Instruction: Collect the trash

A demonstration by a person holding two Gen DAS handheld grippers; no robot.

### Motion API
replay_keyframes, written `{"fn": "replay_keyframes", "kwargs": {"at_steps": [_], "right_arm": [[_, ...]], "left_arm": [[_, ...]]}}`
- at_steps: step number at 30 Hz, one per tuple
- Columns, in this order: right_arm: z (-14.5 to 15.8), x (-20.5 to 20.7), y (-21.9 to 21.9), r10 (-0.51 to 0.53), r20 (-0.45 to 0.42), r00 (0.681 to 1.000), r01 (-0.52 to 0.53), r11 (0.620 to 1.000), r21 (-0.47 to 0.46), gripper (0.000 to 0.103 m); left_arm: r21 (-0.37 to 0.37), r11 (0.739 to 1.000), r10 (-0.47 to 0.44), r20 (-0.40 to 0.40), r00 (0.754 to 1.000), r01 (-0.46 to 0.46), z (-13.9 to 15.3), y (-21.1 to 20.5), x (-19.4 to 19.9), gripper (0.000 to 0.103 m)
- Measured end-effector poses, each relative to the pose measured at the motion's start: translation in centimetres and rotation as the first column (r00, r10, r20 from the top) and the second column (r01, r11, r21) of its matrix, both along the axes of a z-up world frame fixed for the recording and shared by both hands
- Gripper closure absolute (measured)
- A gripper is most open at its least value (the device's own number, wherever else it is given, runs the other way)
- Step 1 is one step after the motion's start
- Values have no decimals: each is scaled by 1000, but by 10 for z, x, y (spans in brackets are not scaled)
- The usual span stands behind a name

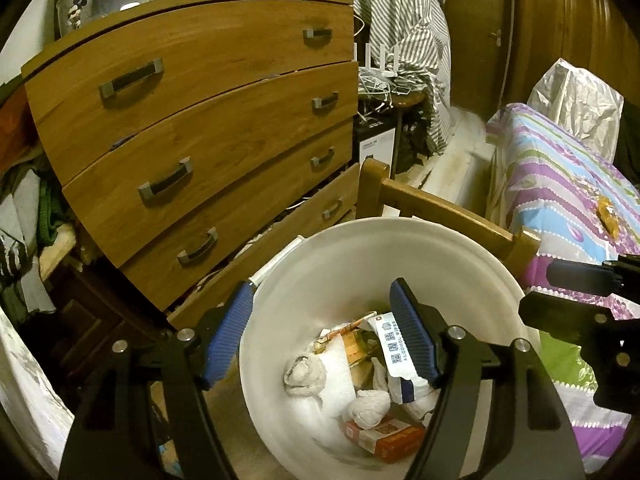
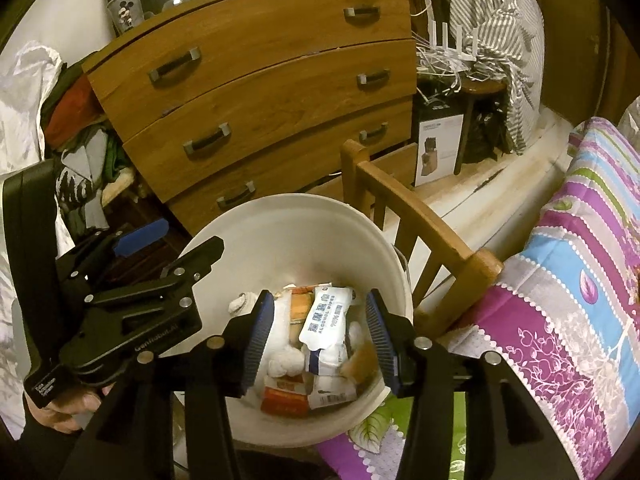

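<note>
A white round bin [image 1: 360,248] stands on the floor beside the bed, also in the right wrist view [image 2: 280,216]. It holds an alcohol-wipes packet [image 1: 394,350] [image 2: 326,320], crumpled tissues [image 1: 306,372], an orange box [image 1: 394,438] and other scraps. My left gripper [image 1: 322,332] is open and empty above the bin's left side. My right gripper [image 2: 320,336] is open and empty above the bin's contents. A small orange scrap [image 1: 608,216] lies on the bedspread.
A wooden chest of drawers [image 1: 208,120] stands behind the bin. A wooden bed footboard [image 2: 408,216] runs beside the bin. The patterned bedspread [image 2: 580,280] is at the right. Clothes pile [image 1: 28,208] at the left. A stool with cables [image 1: 400,96] is behind.
</note>
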State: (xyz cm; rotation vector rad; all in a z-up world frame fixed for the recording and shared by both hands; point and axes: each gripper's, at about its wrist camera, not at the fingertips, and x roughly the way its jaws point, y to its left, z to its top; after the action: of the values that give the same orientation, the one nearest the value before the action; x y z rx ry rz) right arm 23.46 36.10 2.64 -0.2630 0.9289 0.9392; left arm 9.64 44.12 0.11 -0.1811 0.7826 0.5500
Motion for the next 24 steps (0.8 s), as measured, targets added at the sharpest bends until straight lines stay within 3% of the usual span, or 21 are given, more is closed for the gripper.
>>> {"fn": "replay_keyframes", "kwargs": {"at_steps": [2,6,11,14,22,24], "right_arm": [[2,-3,-5,-18,31,999,18,1000,-1,52],[12,-13,-32,-89,125,988,80,994,72,27],[21,-29,-75,-205,268,941,172,975,141,14],[24,-35,-99,-257,295,920,220,963,153,10],[35,-77,-157,-338,405,849,275,939,207,5],[33,-84,-167,-341,403,849,276,938,212,5]], "left_arm": [[-2,1000,-2,7,1000,2,1,1,-1,34],[12,1000,0,35,999,-1,5,-5,-7,26],[68,997,-27,106,994,20,17,-24,-19,11],[68,997,-39,148,988,29,23,-35,-30,6],[73,997,-45,267,963,26,30,-65,-63,6],[101,994,-64,276,959,37,28,-76,-69,6]]}}
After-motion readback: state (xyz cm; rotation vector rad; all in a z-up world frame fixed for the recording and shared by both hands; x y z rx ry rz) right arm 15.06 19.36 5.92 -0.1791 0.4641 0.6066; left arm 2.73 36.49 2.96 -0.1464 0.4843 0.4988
